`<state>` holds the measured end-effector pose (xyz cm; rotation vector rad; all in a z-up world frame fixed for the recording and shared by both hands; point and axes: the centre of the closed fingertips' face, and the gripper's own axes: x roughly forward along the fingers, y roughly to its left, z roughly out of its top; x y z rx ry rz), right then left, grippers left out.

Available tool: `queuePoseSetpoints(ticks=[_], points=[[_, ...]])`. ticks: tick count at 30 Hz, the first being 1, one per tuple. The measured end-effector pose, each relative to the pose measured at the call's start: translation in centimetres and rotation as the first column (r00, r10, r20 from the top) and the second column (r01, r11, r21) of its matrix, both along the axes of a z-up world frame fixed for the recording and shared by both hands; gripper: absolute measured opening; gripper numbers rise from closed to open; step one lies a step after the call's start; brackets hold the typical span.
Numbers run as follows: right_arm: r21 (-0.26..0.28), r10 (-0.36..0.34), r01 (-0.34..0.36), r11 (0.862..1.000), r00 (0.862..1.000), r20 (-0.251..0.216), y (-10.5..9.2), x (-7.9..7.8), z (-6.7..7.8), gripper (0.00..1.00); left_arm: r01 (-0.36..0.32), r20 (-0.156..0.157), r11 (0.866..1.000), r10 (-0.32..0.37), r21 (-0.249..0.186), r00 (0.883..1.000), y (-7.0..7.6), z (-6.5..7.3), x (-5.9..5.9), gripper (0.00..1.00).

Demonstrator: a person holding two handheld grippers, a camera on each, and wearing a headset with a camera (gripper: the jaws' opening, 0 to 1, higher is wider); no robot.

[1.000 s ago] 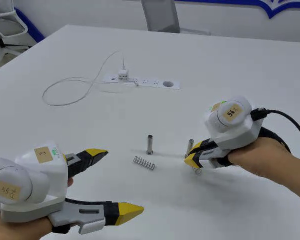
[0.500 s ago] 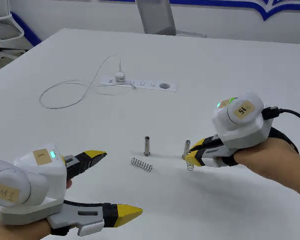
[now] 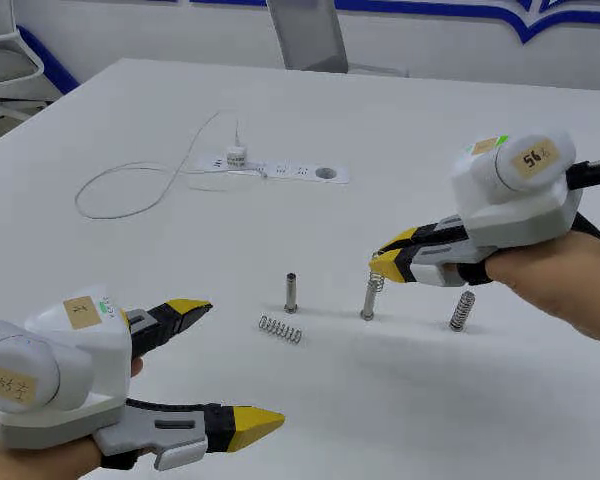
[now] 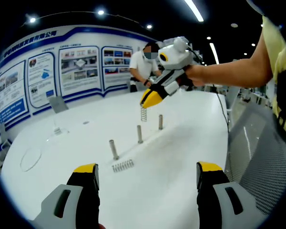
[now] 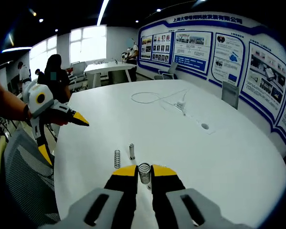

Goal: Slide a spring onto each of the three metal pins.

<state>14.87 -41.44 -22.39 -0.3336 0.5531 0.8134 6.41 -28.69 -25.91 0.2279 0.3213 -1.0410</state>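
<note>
Spring (image 3: 377, 283), judged the second of the three, is pinched at its upper end between the pressed-together yellow tips of the right gripper (image 3: 387, 265). It is hung upright just above the top of the middle pin (image 3: 366, 303). In the left gripper view a small gap is seen between its lowest coil and the pin's tip, so it is judged not yet threaded. The right-hand pin (image 3: 462, 311) is already sleeved with a spring. The left-hand pin (image 3: 291, 293) is bare, and a loose spring (image 3: 280, 328) is seen lying on the white table (image 3: 430, 130) just in front of it. The left gripper (image 3: 242, 362) is held low and near the person, well apart from the pins, its jaws spread wide with nothing between them.

The step in hand is taken to be the fitting of the second spring. For the next move, the coil's bore would have to be lined up over the pin's tip, lowered straight and then released. A tilted spring could be caught on the pin's top edge, or the upright pin could be tipped.
</note>
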Motion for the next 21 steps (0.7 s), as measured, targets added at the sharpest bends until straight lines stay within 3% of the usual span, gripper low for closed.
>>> queuePoseSetpoints(ticks=[7, 21], points=[[0.010, -0.018, 0.018, 1.000, 1.000, 0.005, 0.1, 0.8, -0.1, 0.12, -0.005, -0.003, 1.000, 0.005, -0.001, 1.000, 0.1, -0.1, 0.1, 0.86], [0.020, -0.050, 0.051, 0.999, 0.998, -0.033, -0.2, 2.2, -2.2, 0.12, -0.016, -0.011, 1.000, 0.016, 0.003, 1.000, 0.4, -0.4, 0.3, 0.86]])
